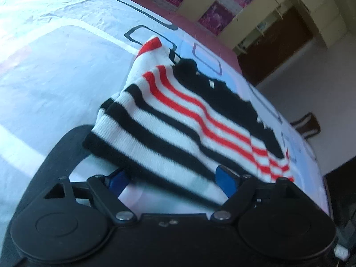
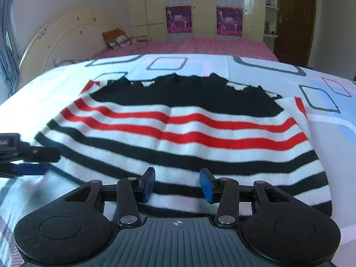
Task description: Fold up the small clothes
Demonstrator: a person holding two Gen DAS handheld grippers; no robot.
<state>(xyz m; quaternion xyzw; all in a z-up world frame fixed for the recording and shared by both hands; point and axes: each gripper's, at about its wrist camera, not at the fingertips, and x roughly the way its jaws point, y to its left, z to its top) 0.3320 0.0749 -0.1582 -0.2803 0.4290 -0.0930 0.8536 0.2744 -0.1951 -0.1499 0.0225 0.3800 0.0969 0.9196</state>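
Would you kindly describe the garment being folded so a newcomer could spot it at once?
Start at the bed with the pale sheet printed with rounded squares. On it, just ahead of both tongs, lies the small knit sweater. It alone has black and red stripes on white, with a solid black band at its far end.

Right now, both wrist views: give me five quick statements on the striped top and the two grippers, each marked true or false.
1. The black, white and red striped knit sweater lies on a white bedsheet with grey square outlines. True.
2. The right gripper is clamped shut on the hem. False: its blue pads stand apart, open, at the hem.
3. The left gripper has its jaws open. True.
4. The sweater carries green stripes. False: only black, white and red show.
5. The left gripper sits at the sweater's right edge in the right wrist view. False: it is at the left edge.
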